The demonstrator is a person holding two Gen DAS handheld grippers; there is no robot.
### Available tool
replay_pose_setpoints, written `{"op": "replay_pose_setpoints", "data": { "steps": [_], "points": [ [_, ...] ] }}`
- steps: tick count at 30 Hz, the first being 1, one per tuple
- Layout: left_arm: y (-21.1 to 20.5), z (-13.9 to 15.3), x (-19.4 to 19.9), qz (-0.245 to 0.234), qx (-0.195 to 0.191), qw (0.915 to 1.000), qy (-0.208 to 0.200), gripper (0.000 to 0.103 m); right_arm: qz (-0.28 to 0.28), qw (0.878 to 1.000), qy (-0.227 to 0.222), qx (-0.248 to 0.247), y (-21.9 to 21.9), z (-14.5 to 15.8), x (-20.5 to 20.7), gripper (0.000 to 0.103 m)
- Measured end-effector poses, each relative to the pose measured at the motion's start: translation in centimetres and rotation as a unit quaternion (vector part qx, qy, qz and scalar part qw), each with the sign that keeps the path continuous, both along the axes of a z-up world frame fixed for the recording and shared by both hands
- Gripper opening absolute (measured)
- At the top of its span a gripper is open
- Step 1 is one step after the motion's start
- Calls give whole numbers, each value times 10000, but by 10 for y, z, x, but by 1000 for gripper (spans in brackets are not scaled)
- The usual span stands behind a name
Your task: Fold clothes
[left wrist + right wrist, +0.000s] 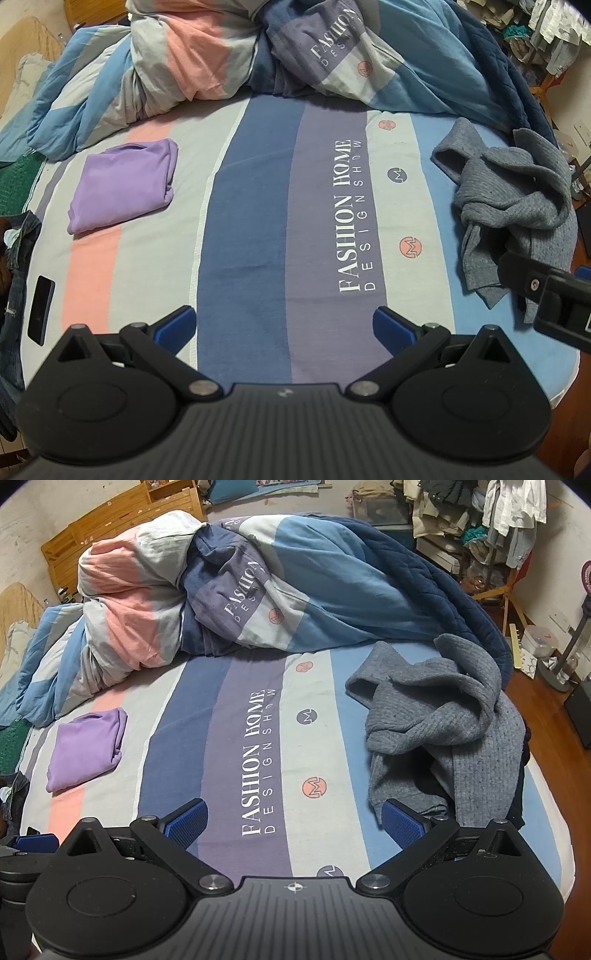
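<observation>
Purple garment [122,186] lies folded on the bed sheet [251,221], grey sweater [443,731] lies crumpled, possibly over something darker; both left gripper [284,326] and right gripper [293,818] gape empty.

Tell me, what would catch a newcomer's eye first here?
Probably the striped bedsheet with its big "FASHION HOME" lettering down the middle. A crumpled grey sweater lies on its right side, a neatly folded purple garment on its left, and a heaped duvet behind.

Two matte black grippers, left gripper [284,326] and right gripper [293,818], are showing ribbed housings, round pivot discs, silver screws and blue-padded fingers [402,823].
</observation>
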State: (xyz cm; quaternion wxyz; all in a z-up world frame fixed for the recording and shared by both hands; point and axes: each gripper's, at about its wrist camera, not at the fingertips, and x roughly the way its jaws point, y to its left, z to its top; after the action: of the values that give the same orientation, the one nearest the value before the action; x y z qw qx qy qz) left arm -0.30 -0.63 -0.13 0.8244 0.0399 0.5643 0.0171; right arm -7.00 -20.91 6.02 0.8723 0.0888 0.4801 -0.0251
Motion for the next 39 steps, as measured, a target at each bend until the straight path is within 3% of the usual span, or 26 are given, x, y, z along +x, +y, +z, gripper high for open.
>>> {"op": "replay_pose_setpoints", "data": {
  "steps": [4,16,23,25,27,30,34,38,39],
  "points": [
    [-3,-1,1,-327,-23,9995,15,103,-30,10000,8,-2,-3,0,-1,102],
    [-10,-4,2,-433,-11,9990,56,103,-84,9999,44,44,-10,-5,-2,103],
    [-12,-15,2,-565,-104,9982,166,103,-159,9996,-52,210,-50,-36,-8,103],
    [-16,-22,4,-593,-146,9980,169,103,-397,9988,-158,247,-74,-47,-9,103],
    [-22,-29,5,-609,-170,9978,187,103,-623,9970,-466,27,-98,-54,-9,103],
    [-36,-37,7,-677,-171,9973,227,103,-727,9897,-823,-917,-120,-62,3,103],
    [-57,-42,14,-886,-116,9958,219,103,-801,9770,-921,-1749,-145,-80,35,100],
    [-71,-42,25,-942,-19,9954,152,103,-869,9784,-960,-1613,-171,-102,69,96],
    [-72,-43,27,-934,-11,9955,162,103,-846,9796,-900,-1588,-174,-109,77,87]
  ]
}}
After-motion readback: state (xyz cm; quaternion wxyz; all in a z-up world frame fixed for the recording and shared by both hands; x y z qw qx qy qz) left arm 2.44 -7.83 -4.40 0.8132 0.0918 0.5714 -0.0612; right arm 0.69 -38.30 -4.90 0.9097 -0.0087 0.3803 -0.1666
